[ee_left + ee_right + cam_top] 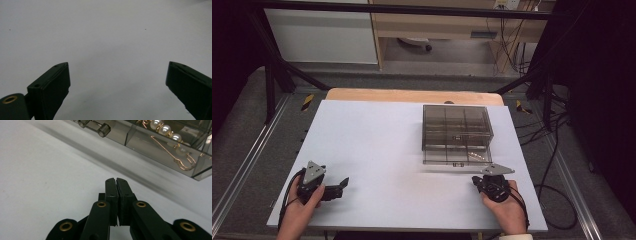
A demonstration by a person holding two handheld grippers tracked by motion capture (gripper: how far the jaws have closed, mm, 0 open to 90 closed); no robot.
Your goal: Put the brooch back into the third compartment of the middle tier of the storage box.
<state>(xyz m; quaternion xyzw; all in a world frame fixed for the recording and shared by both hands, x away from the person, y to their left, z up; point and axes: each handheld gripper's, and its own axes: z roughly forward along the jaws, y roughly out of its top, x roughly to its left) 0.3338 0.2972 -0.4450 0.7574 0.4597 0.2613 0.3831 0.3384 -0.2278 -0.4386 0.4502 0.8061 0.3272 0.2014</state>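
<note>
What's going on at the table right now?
A person holds a claw in each hand over a white table. The right claw is shut on nothing, pointing at a smoky clear drawer box whose lower drawer stands pulled out; pearl and gold jewellery lies inside. The left claw is open above bare tabletop, away from the box.

Smoky grey see-through box (456,134), white table (377,150), black tongs (116,181), gold pin (175,155).

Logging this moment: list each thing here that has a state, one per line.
Left claw: open, nothing between the jaws.
Right claw: shut, empty.
Smoky drawer box: bottom drawer pulled out a little, the drawers above it pushed in.
Pearl pin: lying in the drawer.
</note>
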